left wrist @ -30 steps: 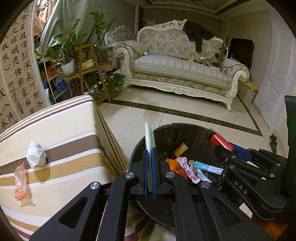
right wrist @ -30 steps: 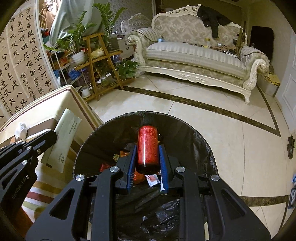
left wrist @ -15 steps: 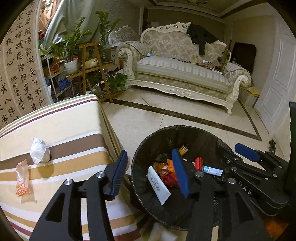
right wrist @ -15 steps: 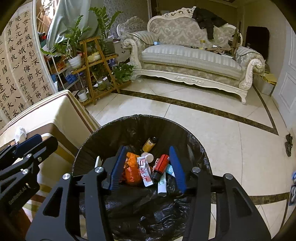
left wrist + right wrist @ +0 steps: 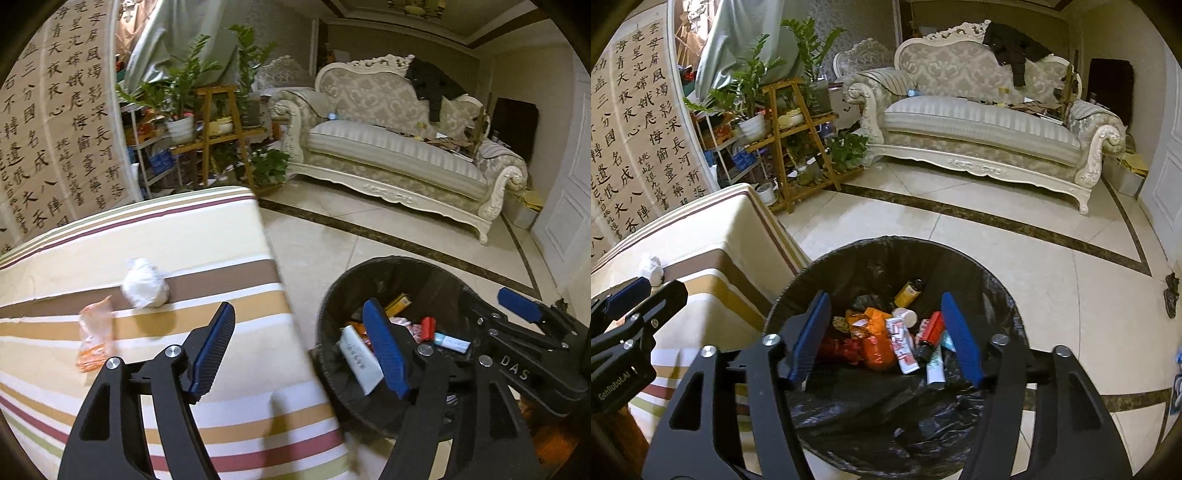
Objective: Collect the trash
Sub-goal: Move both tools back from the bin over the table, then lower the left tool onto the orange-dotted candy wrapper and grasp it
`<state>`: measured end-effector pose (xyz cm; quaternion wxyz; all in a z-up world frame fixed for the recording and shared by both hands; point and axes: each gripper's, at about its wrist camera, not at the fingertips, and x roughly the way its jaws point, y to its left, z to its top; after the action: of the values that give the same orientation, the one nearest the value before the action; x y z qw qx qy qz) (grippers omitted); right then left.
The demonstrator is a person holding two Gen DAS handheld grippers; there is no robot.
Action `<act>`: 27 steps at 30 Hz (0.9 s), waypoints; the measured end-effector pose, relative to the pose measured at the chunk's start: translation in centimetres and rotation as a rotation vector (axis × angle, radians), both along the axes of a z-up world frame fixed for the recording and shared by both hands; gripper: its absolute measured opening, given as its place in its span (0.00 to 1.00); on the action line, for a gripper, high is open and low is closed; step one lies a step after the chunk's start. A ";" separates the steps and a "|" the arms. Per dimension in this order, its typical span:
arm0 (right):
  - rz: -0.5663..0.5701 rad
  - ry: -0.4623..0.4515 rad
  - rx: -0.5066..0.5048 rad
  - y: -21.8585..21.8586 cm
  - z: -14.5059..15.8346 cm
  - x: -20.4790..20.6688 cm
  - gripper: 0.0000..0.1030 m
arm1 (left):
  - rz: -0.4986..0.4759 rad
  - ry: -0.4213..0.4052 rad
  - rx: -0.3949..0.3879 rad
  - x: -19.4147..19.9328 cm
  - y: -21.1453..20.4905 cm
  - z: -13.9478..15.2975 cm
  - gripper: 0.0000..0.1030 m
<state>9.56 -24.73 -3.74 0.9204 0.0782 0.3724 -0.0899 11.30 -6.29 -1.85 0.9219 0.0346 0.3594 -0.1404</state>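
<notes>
I hold two tongs. My left tongs (image 5: 299,347) are opening with nothing between their blue pads, over the gap between the worktop and the bin. My right tongs (image 5: 886,336) are opening too, empty, above the bin's mouth.

Two pieces of trash lie on the striped worktop (image 5: 221,240), at its far left: one crumpled white tissue ball (image 5: 144,283) and one orange plastic wrapper (image 5: 95,334), just beside each other.

One black-lined trash bin (image 5: 964,258) stands on the floor right of the worktop. It holds a red tube (image 5: 931,328), a white-and-red tube (image 5: 902,345), orange wrappers (image 5: 875,339), a small yellow bottle (image 5: 908,290) and a white flat packet (image 5: 360,360).

Only the left view shows the orange wrapper and the packet; only the right view shows the bottle clearly.
</notes>
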 end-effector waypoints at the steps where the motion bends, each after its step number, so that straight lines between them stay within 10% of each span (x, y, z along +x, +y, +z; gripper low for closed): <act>1: 0.007 -0.003 0.000 0.3 0.0 0.0 0.65 | 0.011 0.000 0.004 0.0 0.4 0.0 0.69; 27: 0.238 0.000 -0.006 11.0 1.0 1.8 0.67 | 0.315 0.081 0.008 0.6 14.3 -1.1 0.73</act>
<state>11.31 -13.76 -2.73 0.9247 0.0306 0.3790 0.0186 11.91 8.02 -2.94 0.9170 -0.0242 0.3980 0.0060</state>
